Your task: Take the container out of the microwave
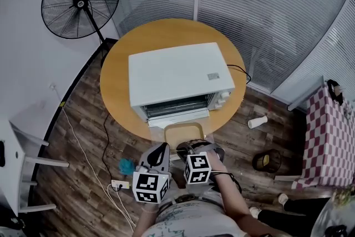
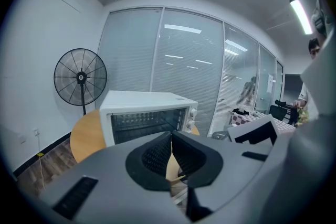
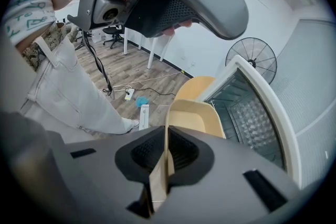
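A white microwave (image 1: 177, 77) stands on a round wooden table (image 1: 119, 64) with its door open toward me. Just in front of the opening, out past the table edge, is a tan container (image 1: 184, 133). My right gripper (image 1: 191, 148) is shut on its near rim; in the right gripper view the container's (image 3: 191, 118) thin wall is pinched at the right gripper (image 3: 168, 149), with the microwave's (image 3: 247, 113) cavity beyond. Beside it, my left gripper (image 1: 161, 152) is shut on nothing. In the left gripper view the left gripper (image 2: 171, 136) points at the microwave (image 2: 147, 113).
A black standing fan (image 1: 80, 0) is behind the table at the left. On the wood floor lie a power strip (image 1: 119, 184) with cables, a blue object (image 1: 127, 165), a white bottle (image 1: 257, 121) and a dark bin (image 1: 266, 161). A checkered table (image 1: 330, 130) stands at the right.
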`<state>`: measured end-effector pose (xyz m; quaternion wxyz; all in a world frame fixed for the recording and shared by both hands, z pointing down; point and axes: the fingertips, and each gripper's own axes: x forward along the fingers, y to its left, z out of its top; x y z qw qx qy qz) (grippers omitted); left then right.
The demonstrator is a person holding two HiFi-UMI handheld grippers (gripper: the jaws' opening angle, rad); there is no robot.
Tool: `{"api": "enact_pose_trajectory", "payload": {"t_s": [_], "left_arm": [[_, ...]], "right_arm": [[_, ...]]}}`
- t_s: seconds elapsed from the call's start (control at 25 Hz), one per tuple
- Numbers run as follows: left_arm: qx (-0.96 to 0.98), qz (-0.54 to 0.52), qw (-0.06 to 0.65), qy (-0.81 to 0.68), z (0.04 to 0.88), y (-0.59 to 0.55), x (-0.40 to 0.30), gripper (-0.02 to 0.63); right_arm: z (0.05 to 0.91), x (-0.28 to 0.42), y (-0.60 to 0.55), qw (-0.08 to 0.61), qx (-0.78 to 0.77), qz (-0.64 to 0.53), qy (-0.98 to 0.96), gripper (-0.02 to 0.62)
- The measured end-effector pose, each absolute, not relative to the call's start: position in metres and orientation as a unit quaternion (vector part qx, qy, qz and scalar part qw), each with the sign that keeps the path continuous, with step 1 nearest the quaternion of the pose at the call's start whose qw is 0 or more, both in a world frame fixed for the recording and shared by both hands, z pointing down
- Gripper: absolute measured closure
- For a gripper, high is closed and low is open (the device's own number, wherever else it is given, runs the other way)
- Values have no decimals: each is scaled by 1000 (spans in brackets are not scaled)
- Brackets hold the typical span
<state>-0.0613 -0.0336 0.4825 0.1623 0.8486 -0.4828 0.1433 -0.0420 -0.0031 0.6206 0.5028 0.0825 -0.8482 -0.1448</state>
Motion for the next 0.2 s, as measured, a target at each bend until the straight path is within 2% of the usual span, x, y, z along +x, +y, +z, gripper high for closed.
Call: {"api": "enact_pose_trajectory", "payload": {"t_s": [0.2], "left_arm": [[848, 142, 163, -483, 483, -35, -64, 592]], "right_arm": [[625, -42, -6, 509, 86, -149, -843, 581]]}}
